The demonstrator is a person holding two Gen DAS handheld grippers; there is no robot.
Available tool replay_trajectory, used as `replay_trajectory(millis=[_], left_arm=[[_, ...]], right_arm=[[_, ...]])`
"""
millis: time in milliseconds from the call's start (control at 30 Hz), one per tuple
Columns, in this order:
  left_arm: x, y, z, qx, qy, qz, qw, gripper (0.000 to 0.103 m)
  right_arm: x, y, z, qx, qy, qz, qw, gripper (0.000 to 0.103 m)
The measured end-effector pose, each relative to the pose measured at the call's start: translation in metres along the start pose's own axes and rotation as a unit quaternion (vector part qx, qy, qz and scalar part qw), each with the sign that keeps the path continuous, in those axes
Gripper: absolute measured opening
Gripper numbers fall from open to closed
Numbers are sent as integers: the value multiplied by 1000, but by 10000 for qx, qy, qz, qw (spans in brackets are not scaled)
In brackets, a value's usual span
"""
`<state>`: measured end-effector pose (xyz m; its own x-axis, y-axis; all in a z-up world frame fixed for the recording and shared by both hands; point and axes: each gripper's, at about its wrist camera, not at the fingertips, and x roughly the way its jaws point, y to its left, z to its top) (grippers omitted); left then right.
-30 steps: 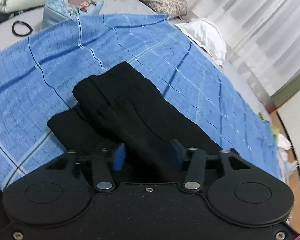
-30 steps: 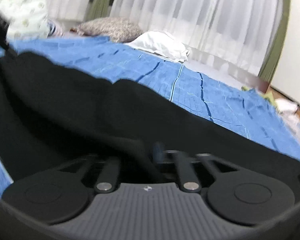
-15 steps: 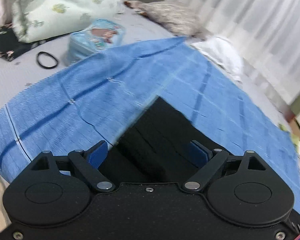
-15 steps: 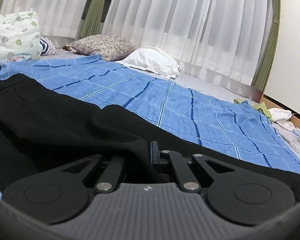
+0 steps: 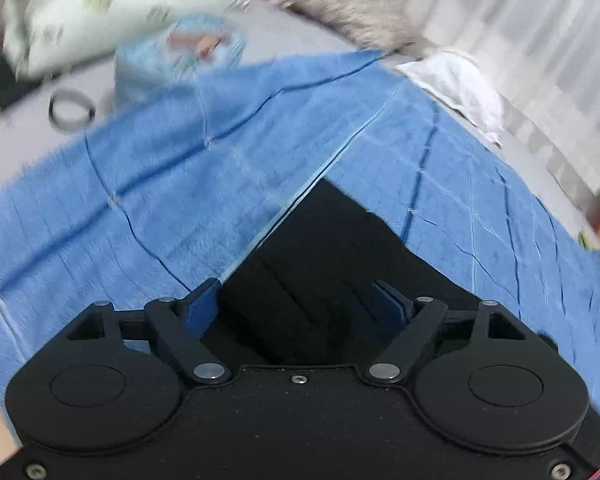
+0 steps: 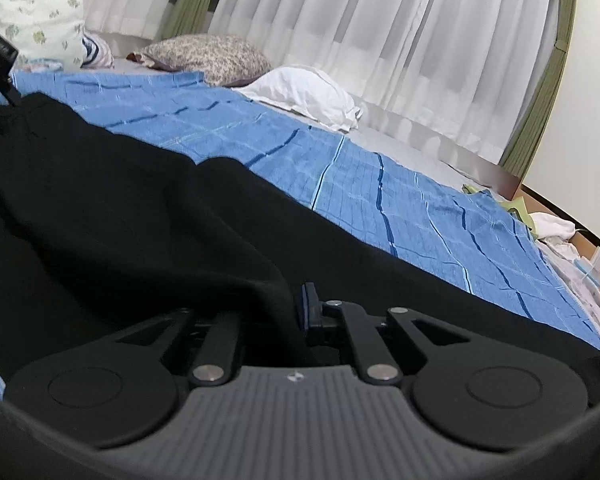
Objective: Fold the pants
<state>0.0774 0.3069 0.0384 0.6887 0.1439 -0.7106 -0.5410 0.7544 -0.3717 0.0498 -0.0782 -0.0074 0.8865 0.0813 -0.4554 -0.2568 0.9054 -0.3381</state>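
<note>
While pinching: right tongs [image 6: 296,310] clamping black pants [image 6: 140,216].
Left tongs [image 5: 298,306]: gaping, holding nothing.
Risk: fold skewing, cloth slipping on blue blanket [image 5: 160,184].

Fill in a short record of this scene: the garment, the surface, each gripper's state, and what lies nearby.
garment: black pants, lying on the blanket
surface: blue blanket over a bed
left gripper: open, pants between its jaws, not pinched
right gripper: shut on the pants
nearby: white pillow, patterned pillow, black ring
</note>
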Motion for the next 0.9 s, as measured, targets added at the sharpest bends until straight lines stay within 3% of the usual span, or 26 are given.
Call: replay_trajectory(millis=[33, 100, 133, 167, 267, 400, 500, 567, 667, 800, 833, 900], left_arm=[[6, 0, 1, -65, 79, 46, 9999, 74], [6, -5, -1, 68, -62, 454, 9989, 43], [1, -10, -1, 241, -214, 654, 9973, 29], [-8, -13, -1, 305, -440, 597, 9968, 18], [-41, -24, 6, 496, -886, 265, 9945, 15], [-72, -39, 2, 967, -1206, 297, 9875, 14], [-82, -36, -12, 1172, -1355, 395, 9830, 14], [-80, -28, -25, 1201, -1328, 619, 9819, 14], [-62, -7, -38, 926, -954, 877, 9872, 15], [-44, 8, -48, 718, -727, 1090, 9888, 18], [-43, 9, -50, 739, -754, 1123, 9880, 18], [-42, 6, -51, 787, -786, 1190, 9866, 18]], right_arm=[[2, 0, -2, -40, 44, -1, 10000, 33], [4, 0, -4, -96, 121, -2, 9999, 33], [4, -1, -4, -90, 112, 41, 9999, 9], [1, -3, -3, -65, 66, 102, 9999, 5], [-14, -8, 4, -75, -222, 3, 9997, 5], [-42, -17, 10, 1, -480, -8, 9988, 5], [-59, -15, 0, -183, -383, 38, 9991, 5], [-64, -6, -15, -390, -232, 98, 9989, 5], [-64, 9, -35, -624, -2, 237, 9978, 5], [-67, 23, -47, -925, -80, 55, 9957, 7], [-66, 23, -48, -964, -102, -27, 9953, 15], [-62, 15, -50, -901, -50, -203, 9957, 20]])
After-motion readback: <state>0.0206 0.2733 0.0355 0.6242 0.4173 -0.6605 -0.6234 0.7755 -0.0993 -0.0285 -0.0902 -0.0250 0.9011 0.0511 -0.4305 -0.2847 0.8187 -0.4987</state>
